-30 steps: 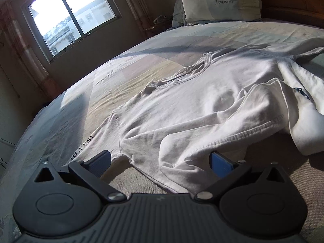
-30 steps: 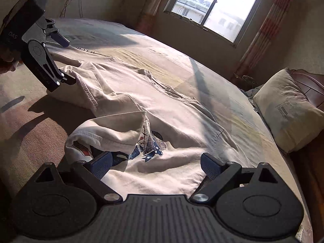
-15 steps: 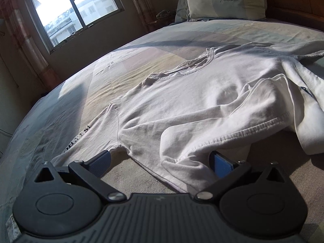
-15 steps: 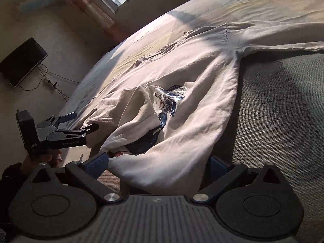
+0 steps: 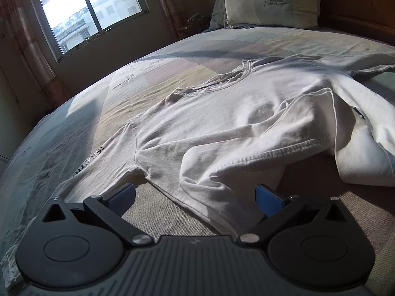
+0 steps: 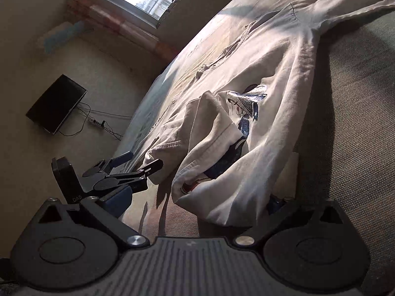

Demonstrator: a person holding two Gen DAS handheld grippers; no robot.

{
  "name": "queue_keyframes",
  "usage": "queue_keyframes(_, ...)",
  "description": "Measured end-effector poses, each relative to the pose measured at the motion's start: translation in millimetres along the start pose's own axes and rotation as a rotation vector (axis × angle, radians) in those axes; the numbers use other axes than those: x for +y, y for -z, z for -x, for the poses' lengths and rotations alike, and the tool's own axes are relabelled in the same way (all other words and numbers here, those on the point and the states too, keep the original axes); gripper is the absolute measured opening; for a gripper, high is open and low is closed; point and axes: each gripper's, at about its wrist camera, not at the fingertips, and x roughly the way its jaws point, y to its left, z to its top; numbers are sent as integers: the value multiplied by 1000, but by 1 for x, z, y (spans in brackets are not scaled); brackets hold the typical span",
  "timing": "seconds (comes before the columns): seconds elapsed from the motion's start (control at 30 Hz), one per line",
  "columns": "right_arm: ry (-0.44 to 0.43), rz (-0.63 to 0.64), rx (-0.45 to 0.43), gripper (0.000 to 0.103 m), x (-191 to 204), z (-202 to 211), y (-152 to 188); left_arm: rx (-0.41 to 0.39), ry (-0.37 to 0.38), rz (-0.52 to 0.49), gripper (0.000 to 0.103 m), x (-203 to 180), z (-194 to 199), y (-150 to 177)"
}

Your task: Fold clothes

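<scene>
The work is at the grasping stage of a fold: a white T-shirt [image 5: 222,123] lies rumpled on the bed [image 5: 172,56], its neckline toward the pillow [image 5: 271,0] and its lower part bunched up so that a printed picture shows in the folds in the right wrist view. The left gripper [image 5: 195,194] has its jaws spread wide over the shirt's near hem corner, the cloth lying between the blue pads without either one pressing on it. The right gripper [image 6: 197,203] is likewise fully spread, rolled well over to one side and dipped toward the mattress, with the bunched hem edge sitting between its jaws and one pad hidden behind the cloth (so contact on that side cannot be judged). Neither claw holds anything yet. By my reading, the next move calls for each gripper to push a little further in and close on a single edge of hem, taking care not to pinch several layers of the bunch, then lift and draw the hem flat before any fold is made.
</scene>
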Motion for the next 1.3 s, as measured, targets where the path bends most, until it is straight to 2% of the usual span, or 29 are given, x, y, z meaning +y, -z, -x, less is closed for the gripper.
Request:
queue_keyframes(0.07, -4, -2, -2, 103, 0, 0, 2, -4, 9, 3, 102, -3, 6, 2)
queue_keyframes(0.17, 15, 106, 54, 103, 7, -12, -4, -9, 17, 21, 102, -7, 18, 5)
queue_keyframes(0.27, 75, 330, 138, 103, 27, -31, -8, -11, 19, 49, 102, -10, 31, 9)
queue_keyframes(0.4, 119, 544, 270, 103, 49, -30, 0, -20, 30, 96, 102, -14, 48, 14)
queue_keyframes(0.53, 165, 701, 246, 102, 48, -34, 12, -20, 36, 113, 102, -22, 55, 15)
queue_keyframes(0.57, 208, 737, 240, 99, 50, -33, 13, -26, 33, 103, 102, -24, 58, 13)
queue_keyframes(0.6, 252, 772, 234, 87, 53, -33, 14, -33, 30, 93, 102, -26, 62, 12)
queue_keyframes(0.63, 295, 806, 228, 67, 56, -33, 14, -39, 29, 85, 102, -28, 66, 11)
queue_keyframes(0.7, 359, 809, 211, 44, 55, -26, 9, -55, 31, 74, 102, -31, 74, 10)
queue_keyframes(0.8, 359, 674, 166, 23, 40, 0, -3, -71, 30, 77, 102, -35, 83, 10)
queue_keyframes(0.87, 283, 525, 145, 19, 34, 13, -16, -76, 35, 85, 102, -37, 88, 11)
queue_keyframes(1.0, 36, 188, 52, 19, 16, 51, -45, -82, 35, 71, 102, -41, 97, 13)
queue_keyframes(1.07, -100, 65, 22, 19, 5, 69, -55, -87, 37, 68, 102, -42, 100, 12)
queue_keyframes(1.2, -71, -70, 13, 26, -22, 89, -60, -96, 37, 77, 102, -42, 104, 11)
queue_keyframes(1.3, -37, -157, 11, 36, -42, 100, -58, -96, 39, 70, 102, -44, 106, 12)
